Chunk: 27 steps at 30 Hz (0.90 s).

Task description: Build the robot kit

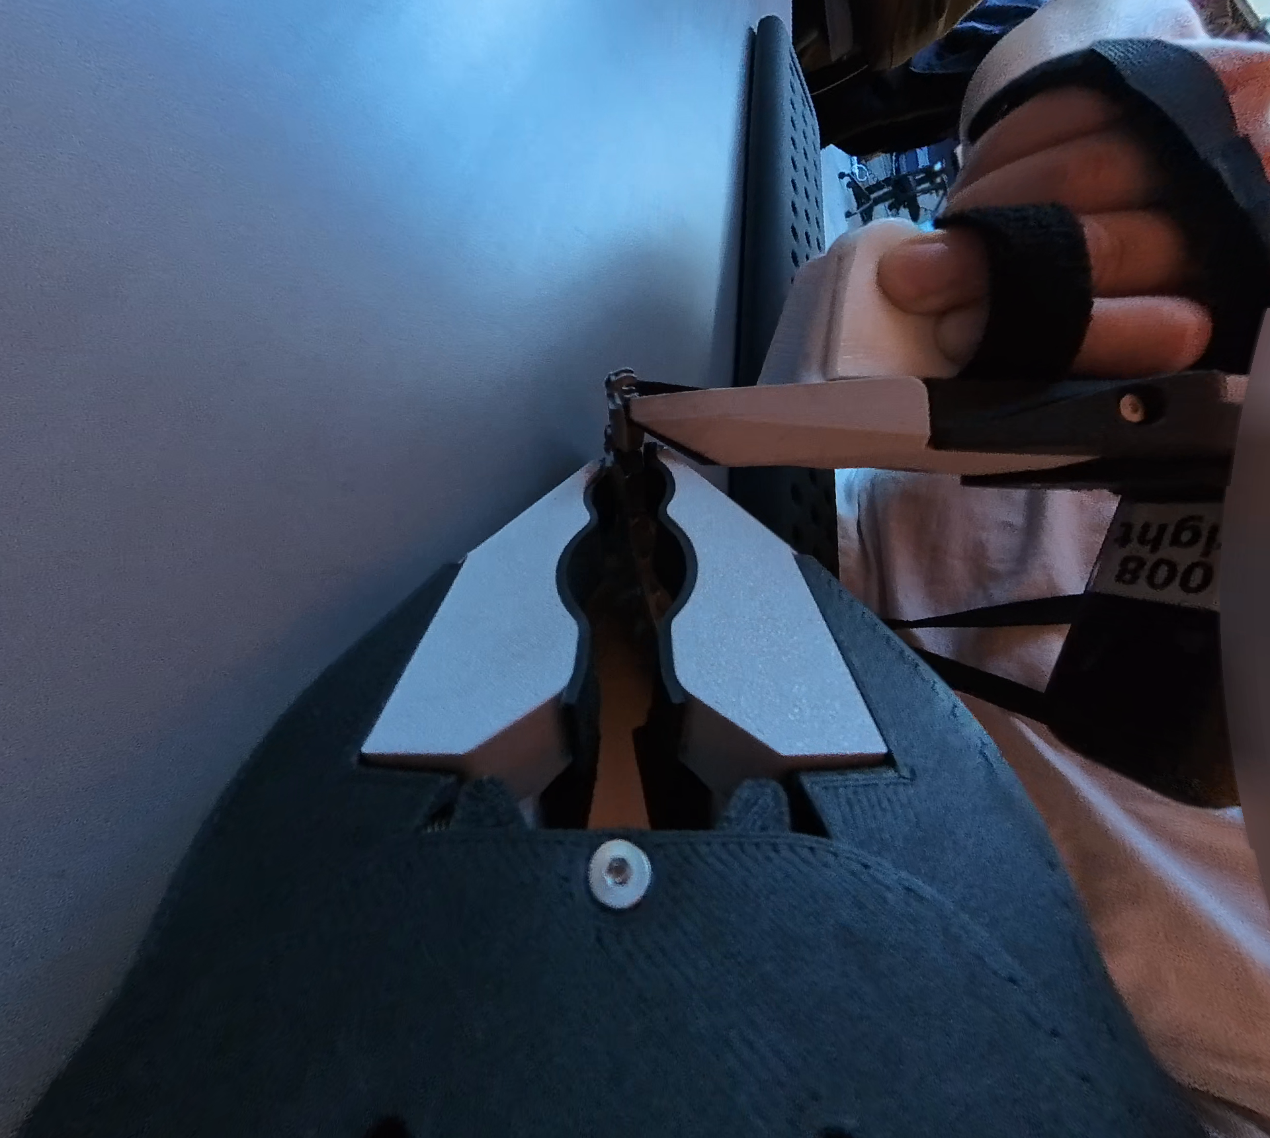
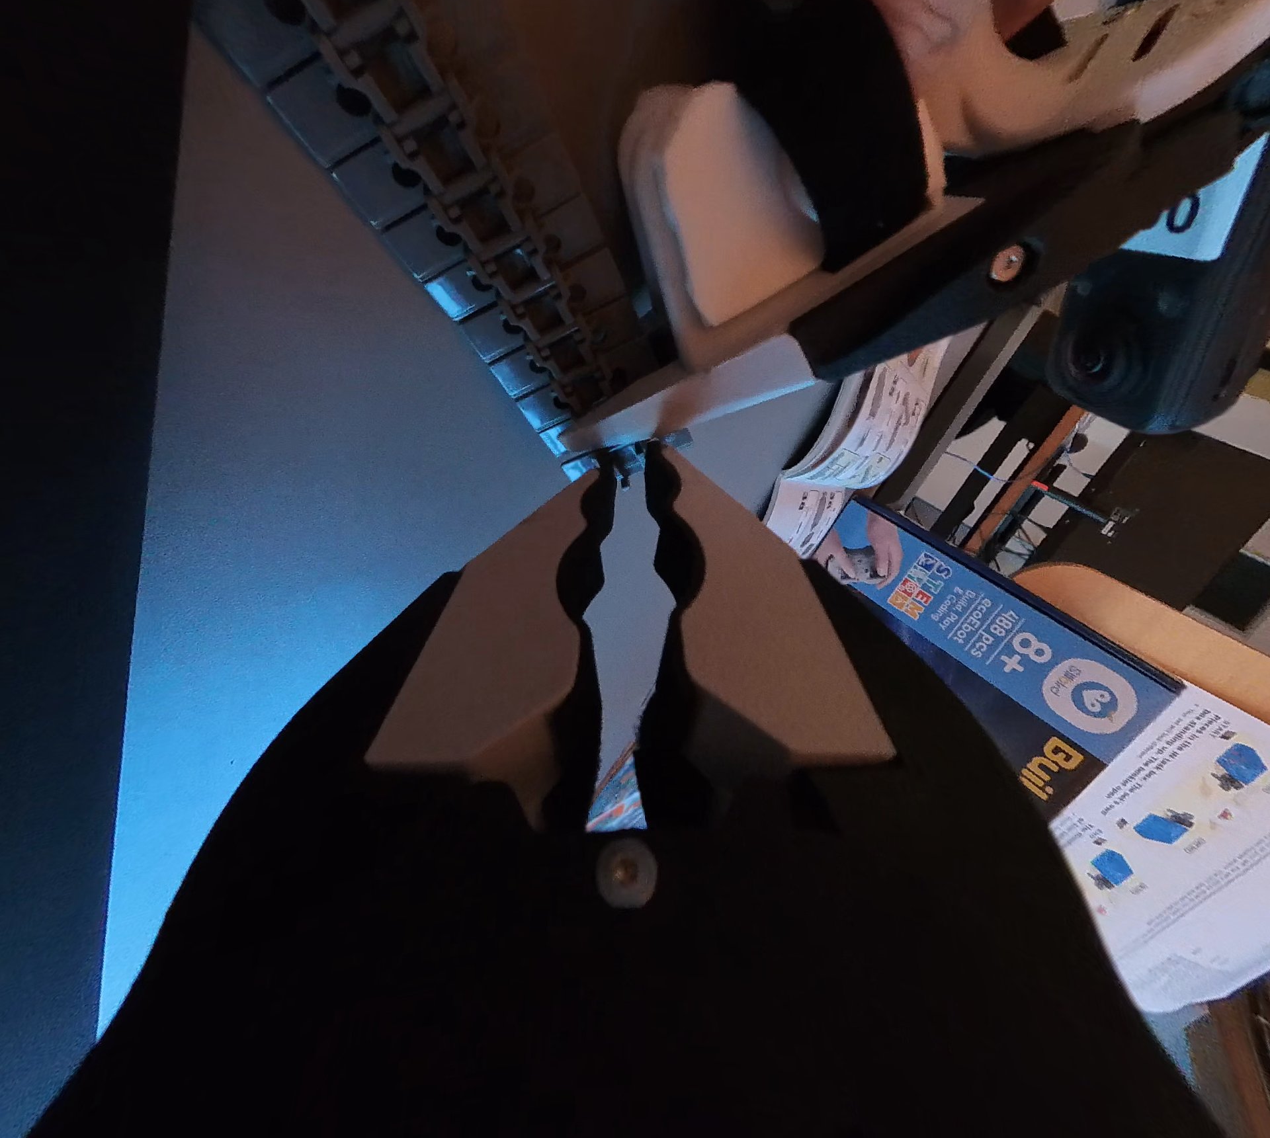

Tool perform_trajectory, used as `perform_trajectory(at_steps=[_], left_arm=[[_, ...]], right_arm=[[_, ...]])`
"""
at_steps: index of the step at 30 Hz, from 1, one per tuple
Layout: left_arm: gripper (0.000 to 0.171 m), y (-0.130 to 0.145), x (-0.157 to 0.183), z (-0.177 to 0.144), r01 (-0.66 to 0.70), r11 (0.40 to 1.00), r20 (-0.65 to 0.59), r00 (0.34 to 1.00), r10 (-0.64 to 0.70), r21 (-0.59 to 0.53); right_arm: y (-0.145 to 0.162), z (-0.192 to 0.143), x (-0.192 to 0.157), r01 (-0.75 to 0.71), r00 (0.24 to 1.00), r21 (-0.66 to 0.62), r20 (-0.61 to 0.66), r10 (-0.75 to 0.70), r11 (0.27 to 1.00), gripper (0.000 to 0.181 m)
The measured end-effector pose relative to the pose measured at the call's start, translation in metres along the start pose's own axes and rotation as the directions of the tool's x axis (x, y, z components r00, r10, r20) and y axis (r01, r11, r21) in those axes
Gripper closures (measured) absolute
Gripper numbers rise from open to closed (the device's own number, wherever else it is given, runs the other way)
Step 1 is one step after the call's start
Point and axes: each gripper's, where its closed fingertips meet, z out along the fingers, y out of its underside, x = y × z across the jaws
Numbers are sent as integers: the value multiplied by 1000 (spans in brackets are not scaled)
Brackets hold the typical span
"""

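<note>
We see the left gripper [image 1: 627, 465] and right gripper [image 2: 629, 460], fingers pinching a small dark linked plastic piece [image 1: 618, 411] from both ends above the pale desk [image 1: 343, 280]; a grey segmented track [image 2: 440, 253] lies alongside.

A pale grey worktop [image 2: 288, 418] carries a long grey toy track [image 2: 440, 225]. A blue box [image 2: 962, 645] and printed instruction sheets [image 2: 859, 418] lie along its wooden edge.
</note>
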Motion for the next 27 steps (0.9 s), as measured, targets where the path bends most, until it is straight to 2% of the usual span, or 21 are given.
perform_trajectory(at_steps=[6,14,19,27], left_arm=[[166,0,1,0,13,1000,-11,1000,-13,1],[164,-7,6,-2,25,999,-69,997,-22,45],[154,-8,13,-2,21,998,-118,993,-15,51],[157,-14,10,-5,86,992,-131,989,-74,93]], right_arm=[[0,-2,0,-4,1000,-21,11,4,1000,175],[7,-6,7,-131,991,87,48,127,988,173],[11,-3,6,-37,999,46,-23,38,998,173],[12,-4,12,-9,998,47,-56,12,999,173]])
